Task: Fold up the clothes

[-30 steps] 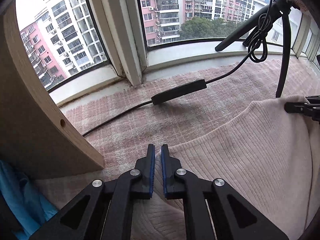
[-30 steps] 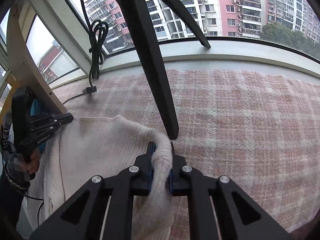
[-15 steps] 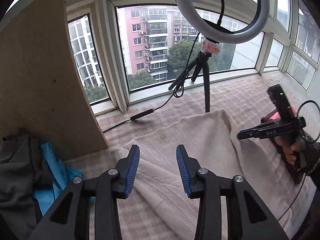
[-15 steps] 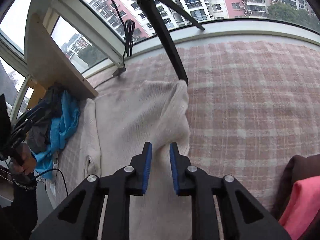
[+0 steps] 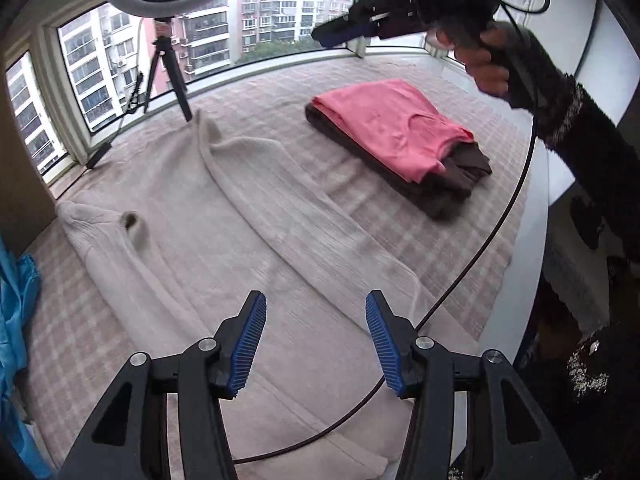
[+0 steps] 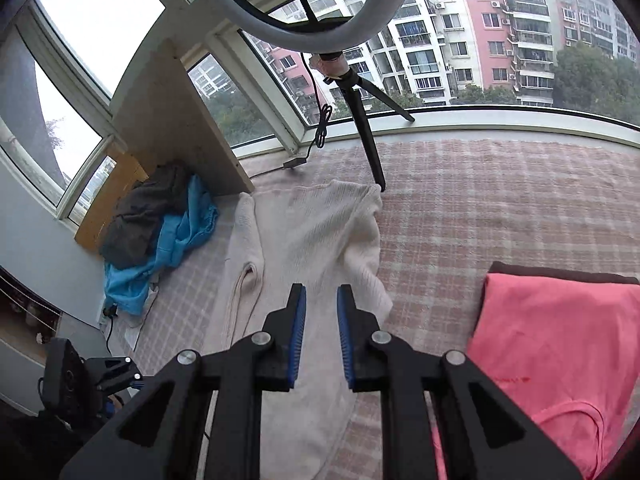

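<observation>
1. The left claw (image 5: 316, 338) is seen spread wide, nothing held between its blue pads (image 5: 250, 344); it is poised above the near hem of the cream sweater (image 5: 224, 216).
2. The right claw (image 6: 321, 334) is seen parted by a narrow gap, nothing pinched; it is raised above the same sweater (image 6: 316, 232). In the left wrist view it (image 5: 340, 36) is held aloft at 1 o'clock by the right hand (image 5: 486, 62).
3. The cream sweater is laid flat on the checked blanket (image 5: 400, 216), one sleeve folded across the body towards 11 o'clock, its far corner touching a tripod (image 6: 366, 132) leg.
4. A black cable (image 5: 472, 264) is draped over the sweater's near edge, at 4 o'clock of the left claw.
5. A folded pink garment (image 5: 384, 124) is stacked on a folded brown garment (image 5: 448, 188), at 1 o'clock of the left claw, apart from the sweater.
6. A heap of blue cloth (image 6: 176, 240) and dark cloth (image 6: 140, 212) is noted at 10 o'clock of the right claw, beside a wooden board (image 6: 172, 128).
7. A ring light (image 6: 300, 4) is mounted on the tripod by the window (image 6: 500, 48).
</observation>
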A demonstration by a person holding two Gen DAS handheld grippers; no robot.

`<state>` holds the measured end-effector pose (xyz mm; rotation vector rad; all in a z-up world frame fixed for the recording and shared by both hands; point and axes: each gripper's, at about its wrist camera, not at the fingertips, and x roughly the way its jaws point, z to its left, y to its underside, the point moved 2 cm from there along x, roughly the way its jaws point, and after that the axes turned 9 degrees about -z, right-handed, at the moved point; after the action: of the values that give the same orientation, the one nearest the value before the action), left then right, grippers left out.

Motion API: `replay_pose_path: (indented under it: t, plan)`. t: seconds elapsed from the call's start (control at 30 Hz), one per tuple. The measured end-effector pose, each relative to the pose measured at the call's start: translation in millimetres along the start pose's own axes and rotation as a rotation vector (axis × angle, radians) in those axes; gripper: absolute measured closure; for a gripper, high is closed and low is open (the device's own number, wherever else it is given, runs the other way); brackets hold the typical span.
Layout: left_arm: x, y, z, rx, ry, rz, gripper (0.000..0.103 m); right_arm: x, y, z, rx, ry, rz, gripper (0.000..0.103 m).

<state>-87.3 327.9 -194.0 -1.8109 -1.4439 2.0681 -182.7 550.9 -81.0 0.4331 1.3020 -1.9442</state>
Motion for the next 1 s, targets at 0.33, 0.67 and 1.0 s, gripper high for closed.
replay_pose_path:
  t: [0.33, 0.67, 1.0]
  plan:
    - [67, 51, -65, -0.010, 0.140, 0.251, 0.056, -102, 58, -26, 0.075, -0.020, -0.023, 0.087]
    - [6, 53, -102, -0.053, 0.140, 0.141, 0.049, -70, 79, -31, 0.083, -0.080, 0.030, 0.083]
    - [70, 51, -148, 0.174, -0.016, 0.173, 0.043, 49, 67, -46, 0.102, -0.037, 0.136, 0.083]
